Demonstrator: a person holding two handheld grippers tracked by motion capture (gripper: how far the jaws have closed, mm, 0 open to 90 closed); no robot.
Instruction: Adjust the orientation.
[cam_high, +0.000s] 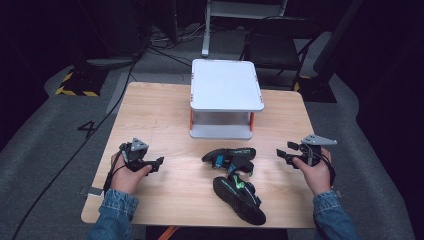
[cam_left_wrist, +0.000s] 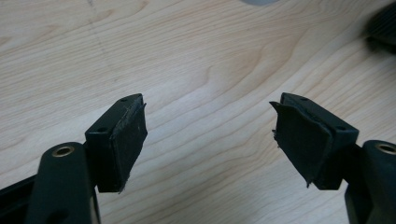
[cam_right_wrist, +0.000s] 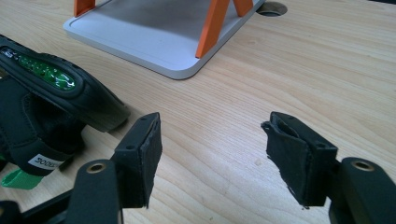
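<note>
Nearest the bench's front edge lies one black sandal (cam_high: 240, 199), right of centre, and its partner (cam_high: 231, 158) sits just behind it, the two near each other. Left gripper (cam_high: 159, 163) hovers toward the left edge, fingers (cam_left_wrist: 122, 140) spread wide over bare wood. Right gripper (cam_high: 285, 152) waits toward the right edge, fingers (cam_right_wrist: 140, 156) spread too, nothing between them, the second sandal just beside. White two-tier shelf (cam_high: 226, 85) stands at the back edge.

Two black sandals (cam_high: 235, 182) with green straps, seemingly touching, mid-table.
</note>
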